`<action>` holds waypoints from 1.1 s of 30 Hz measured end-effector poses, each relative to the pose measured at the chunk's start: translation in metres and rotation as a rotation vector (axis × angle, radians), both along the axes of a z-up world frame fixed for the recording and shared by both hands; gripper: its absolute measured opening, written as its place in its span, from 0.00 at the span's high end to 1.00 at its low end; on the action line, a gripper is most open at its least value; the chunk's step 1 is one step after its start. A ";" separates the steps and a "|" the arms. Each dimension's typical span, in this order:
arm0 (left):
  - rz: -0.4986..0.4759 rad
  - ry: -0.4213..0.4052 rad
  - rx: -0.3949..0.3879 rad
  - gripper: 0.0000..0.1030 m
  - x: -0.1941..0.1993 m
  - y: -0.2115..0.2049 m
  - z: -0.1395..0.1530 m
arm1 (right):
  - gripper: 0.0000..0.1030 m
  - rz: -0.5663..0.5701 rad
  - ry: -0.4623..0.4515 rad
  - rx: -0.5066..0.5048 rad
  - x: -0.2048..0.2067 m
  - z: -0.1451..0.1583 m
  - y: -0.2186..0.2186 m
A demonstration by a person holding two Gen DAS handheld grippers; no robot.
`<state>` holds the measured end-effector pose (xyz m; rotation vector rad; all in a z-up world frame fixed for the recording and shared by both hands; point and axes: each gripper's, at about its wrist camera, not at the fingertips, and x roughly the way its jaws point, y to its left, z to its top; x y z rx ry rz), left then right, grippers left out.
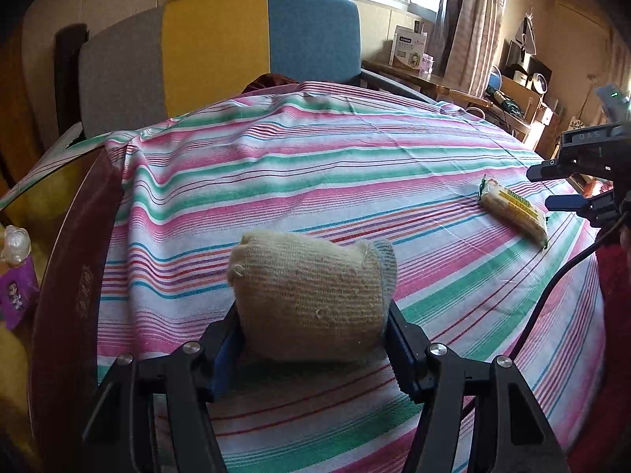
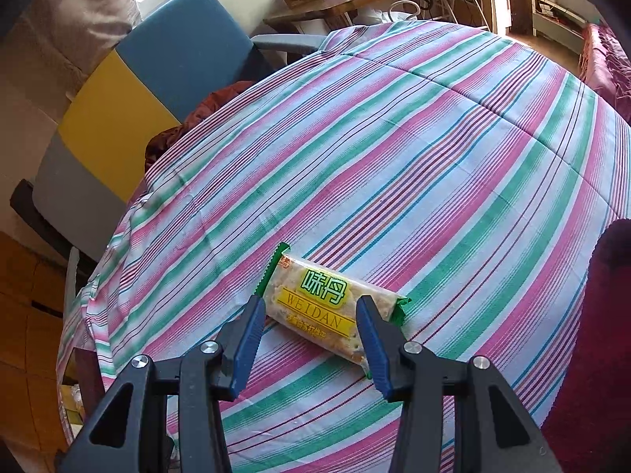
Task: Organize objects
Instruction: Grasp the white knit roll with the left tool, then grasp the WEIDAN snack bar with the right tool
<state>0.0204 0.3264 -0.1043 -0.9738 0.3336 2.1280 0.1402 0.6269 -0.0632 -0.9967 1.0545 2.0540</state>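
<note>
Left wrist view shows the counter under a striped cloth [image 1: 315, 165]; off its left edge lie a purple pack [image 1: 17, 295] and a crumpled bag [image 1: 15, 238], likely set aside, not part of the sorting; near the front edge, left of centre, the left tongs [image 1: 315, 339] pinch a knitted glove [image 1: 311, 295], bunched into a lump, its base squeezed between the blue pads while it rests on the cloth; that grip low on the bundle would keep the soft knit from unrolling when lifted; toward the right edge lies a cracker pack [image 1: 514, 211], set at a slant, well apart from the glove; the right tongs [image 1: 568, 187] show just beside it at the frame's edge. Right wrist view has those tongs [image 2: 311, 339] spread and straddling the pack [image 2: 333, 311], the pads flanking it without visibly pressing; straddling its short width looks like readiness to close; behind the counter's far edge stands a chair [image 2: 173, 47].
</note>
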 end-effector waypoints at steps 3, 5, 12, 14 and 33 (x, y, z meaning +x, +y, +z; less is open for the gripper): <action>0.000 0.002 -0.002 0.37 0.000 0.000 0.000 | 0.53 0.008 -0.004 -0.005 -0.001 -0.001 0.000; 0.000 0.003 -0.002 0.37 0.000 0.000 0.000 | 0.53 0.013 -0.011 -0.003 -0.008 -0.003 0.000; -0.001 0.001 0.002 0.37 0.000 -0.001 -0.001 | 0.53 0.027 -0.027 0.002 -0.013 -0.005 -0.001; -0.002 -0.001 0.003 0.37 -0.001 -0.001 -0.001 | 0.53 0.025 -0.036 0.004 -0.014 -0.006 -0.001; -0.009 -0.022 0.024 0.35 -0.003 -0.004 -0.002 | 0.52 0.326 -0.285 0.091 -0.078 -0.018 0.032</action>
